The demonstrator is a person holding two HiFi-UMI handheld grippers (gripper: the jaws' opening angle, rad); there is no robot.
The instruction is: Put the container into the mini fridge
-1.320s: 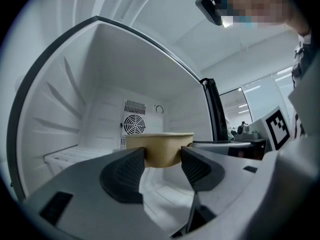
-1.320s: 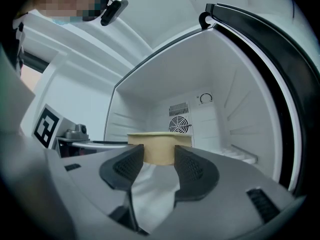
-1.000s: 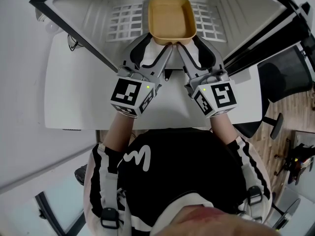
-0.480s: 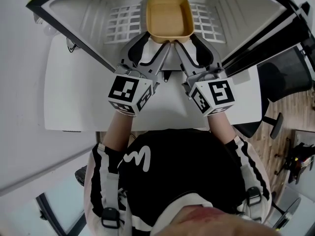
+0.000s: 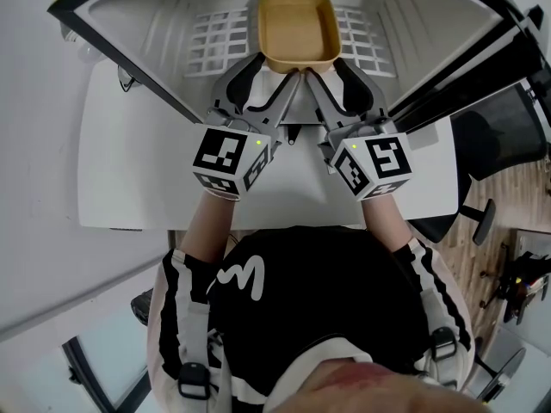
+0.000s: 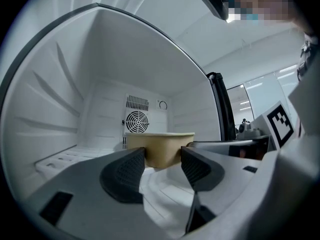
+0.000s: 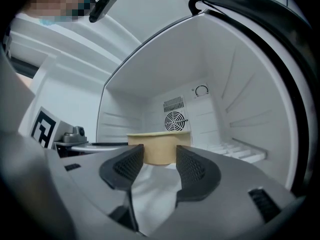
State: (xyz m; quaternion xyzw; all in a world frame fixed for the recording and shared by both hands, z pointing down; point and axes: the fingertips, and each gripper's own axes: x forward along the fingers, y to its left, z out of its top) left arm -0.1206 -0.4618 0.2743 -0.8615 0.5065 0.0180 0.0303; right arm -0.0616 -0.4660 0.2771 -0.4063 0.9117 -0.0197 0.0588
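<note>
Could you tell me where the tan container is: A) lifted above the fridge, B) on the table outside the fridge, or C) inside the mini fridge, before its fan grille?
C: the container is inside the mini fridge, with the round fan grille right behind it.

I note the container [image 5: 297, 28] beyond the fingertips is mustard-tan. The pads [image 6: 122, 176] are black with a fine dotted grid. Marker cubes [image 5: 228, 162] behind the fingers have black-and-white squares. The mini fridge [image 5: 164, 11] interior and grid shelf [image 5: 211, 40] are white.

A white tabletop [image 5: 129, 170] lay below; a black office chair [image 5: 504, 136] stood right of it, on wooden floor [image 5: 510, 224].
</note>
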